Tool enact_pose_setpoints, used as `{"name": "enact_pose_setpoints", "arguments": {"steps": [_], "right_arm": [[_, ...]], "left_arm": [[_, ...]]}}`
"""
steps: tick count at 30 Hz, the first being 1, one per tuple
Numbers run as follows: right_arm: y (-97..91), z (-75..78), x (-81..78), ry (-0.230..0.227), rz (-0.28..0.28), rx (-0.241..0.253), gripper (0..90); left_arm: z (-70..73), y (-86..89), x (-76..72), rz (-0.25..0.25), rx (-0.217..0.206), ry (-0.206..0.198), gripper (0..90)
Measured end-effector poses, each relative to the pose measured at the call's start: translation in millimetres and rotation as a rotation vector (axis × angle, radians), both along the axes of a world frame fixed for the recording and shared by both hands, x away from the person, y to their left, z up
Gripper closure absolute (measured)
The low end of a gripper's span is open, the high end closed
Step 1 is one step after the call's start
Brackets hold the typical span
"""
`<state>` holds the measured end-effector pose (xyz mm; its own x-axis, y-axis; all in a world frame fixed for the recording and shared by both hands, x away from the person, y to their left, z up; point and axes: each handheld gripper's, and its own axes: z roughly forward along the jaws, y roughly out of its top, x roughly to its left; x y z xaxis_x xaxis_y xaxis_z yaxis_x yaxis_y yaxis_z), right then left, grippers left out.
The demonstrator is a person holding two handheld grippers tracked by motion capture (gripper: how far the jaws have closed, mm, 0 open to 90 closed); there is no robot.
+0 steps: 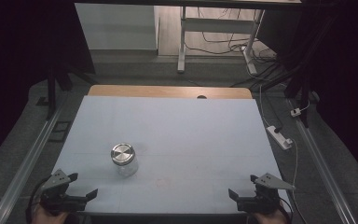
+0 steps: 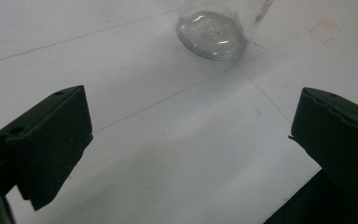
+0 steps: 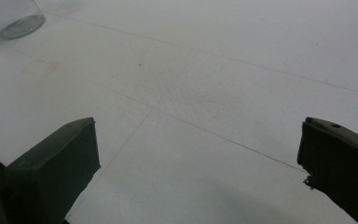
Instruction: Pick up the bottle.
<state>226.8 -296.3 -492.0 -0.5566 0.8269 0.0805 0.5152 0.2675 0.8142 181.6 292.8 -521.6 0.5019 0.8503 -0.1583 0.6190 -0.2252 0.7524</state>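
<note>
Left tongs [image 1: 83, 185] held low at the near left corner of the table [image 1: 191, 121], jaws spread wide, nothing between them. Same wide gap seen in the left gripper view [image 2: 186, 135], only bare white tabletop [image 2: 168, 154] in it. Right tongs [image 1: 243, 186] held at the near right corner, jaws likewise spread wide and empty; in the right gripper view [image 3: 198, 158] only white surface [image 3: 214, 93] crossed by faint pencil lines.

Glass jar [image 1: 125, 159] standing upright with a round metal lid [image 1: 122, 153] on top, ahead of the left tongs and a little toward the right ones, near but not touching. Clear, rounded base of the jar [image 2: 212, 33] visible straight ahead of the left jaws, at the upper edge of that view. Same jar [image 3: 11, 18] far off to the upper left in the right gripper view, well apart from the right tongs.

Faint reddish square mark [image 2: 325, 31] on the tabletop just beside the jar, on the side toward the right tongs; also seen as a pale smudge [image 3: 41, 66] from the right side.

Part of a hand [image 1: 49, 217] under the left tongs, part of another hand [image 1: 265, 218] under the right tongs.
</note>
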Motion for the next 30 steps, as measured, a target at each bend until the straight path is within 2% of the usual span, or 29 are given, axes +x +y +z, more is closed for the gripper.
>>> {"name": "enact_pose_setpoints", "arguments": {"steps": [9, 20, 30], "right_arm": [[1.9, 0.1, 0.5, -0.002, 0.004, -0.011, 0.0], [1.3, 0.3, 0.2, -0.001, 0.006, -0.002, 0.0], [1.5, 0.3, 0.3, -0.005, 0.019, -0.001, 0.0]], "left_arm": [[-0.6, 2.1, 0.8, -0.001, -0.013, 0.006, 0.0], [-0.7, 2.2, 1.3, -0.007, -0.016, 0.017, 0.0], [-0.8, -0.8, 2.6, -0.025, 0.007, 0.028, 0.0]]}}
